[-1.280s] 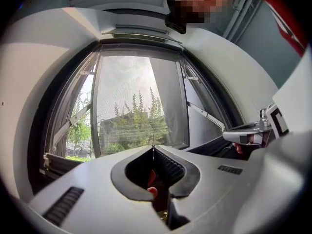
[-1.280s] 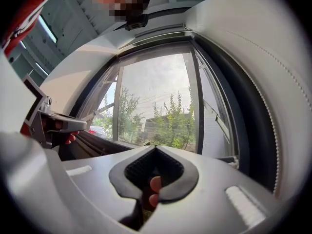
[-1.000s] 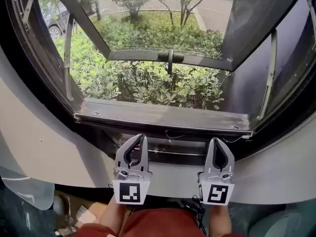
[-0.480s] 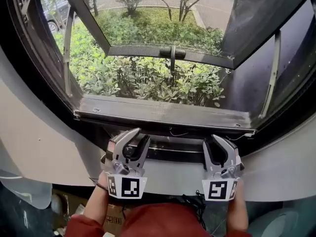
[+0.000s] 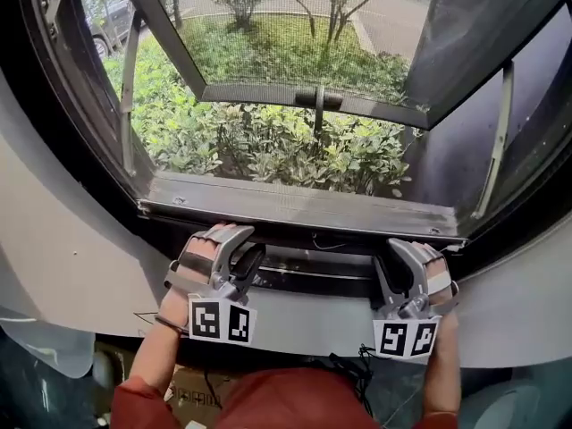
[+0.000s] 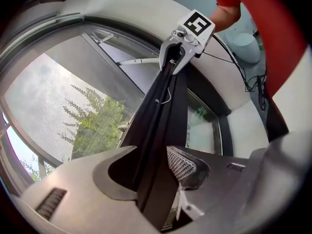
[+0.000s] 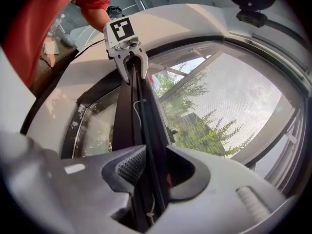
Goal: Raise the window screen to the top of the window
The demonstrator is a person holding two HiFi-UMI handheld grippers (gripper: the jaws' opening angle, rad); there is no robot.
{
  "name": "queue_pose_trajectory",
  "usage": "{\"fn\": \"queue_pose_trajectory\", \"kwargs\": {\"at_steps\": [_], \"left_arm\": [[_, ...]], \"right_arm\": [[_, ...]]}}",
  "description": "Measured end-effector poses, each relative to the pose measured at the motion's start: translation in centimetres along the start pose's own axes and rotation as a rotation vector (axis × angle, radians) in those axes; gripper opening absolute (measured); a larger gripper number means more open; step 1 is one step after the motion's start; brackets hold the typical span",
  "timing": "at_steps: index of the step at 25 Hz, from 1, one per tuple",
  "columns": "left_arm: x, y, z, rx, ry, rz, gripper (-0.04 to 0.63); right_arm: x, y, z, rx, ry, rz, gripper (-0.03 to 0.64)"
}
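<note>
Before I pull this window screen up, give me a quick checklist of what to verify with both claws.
1. Left claw straddles the dark bar: ok.
2. Right claw straddles the same bar: ok.
3. Claws clamped on the bar: not ok. Both have just been opening, and the pads do not press on it.
4. Claws spread along the bar: ok, one toward each side.
5. Bar raised to the top: not ok. It lies low by the sill.
6. Upward path free: cannot tell.
</note>
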State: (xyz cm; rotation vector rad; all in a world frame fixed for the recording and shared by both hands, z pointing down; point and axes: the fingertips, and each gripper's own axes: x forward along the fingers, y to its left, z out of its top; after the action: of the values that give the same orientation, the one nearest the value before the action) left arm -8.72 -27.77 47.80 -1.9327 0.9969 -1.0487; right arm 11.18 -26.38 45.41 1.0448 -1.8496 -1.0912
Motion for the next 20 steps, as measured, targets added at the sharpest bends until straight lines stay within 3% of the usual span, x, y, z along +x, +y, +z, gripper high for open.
{"fn": "queue_pose_trajectory", "kwargs": {"at_steps": [5, 9, 20], "left_arm": [[0.3, 0.2, -0.1, 0.046, 0.023, -0.015, 0.167], [0.3, 0.2, -0.1, 0.041, 0.007, -0.013, 0.167], [0.5, 0.1, 0.0, 0.026, 0.004, -0.008, 0.163]], "right_arm": [[0.1, 0.7, -0.5, 0.016, 0.005, 0.045, 0.138], [0.6, 1.9, -1.7, -0.02, 0.071, 0.114, 0.15], [0.9, 1.7, -1.6, 0.064, 0.06, 0.12, 0.14]]}}
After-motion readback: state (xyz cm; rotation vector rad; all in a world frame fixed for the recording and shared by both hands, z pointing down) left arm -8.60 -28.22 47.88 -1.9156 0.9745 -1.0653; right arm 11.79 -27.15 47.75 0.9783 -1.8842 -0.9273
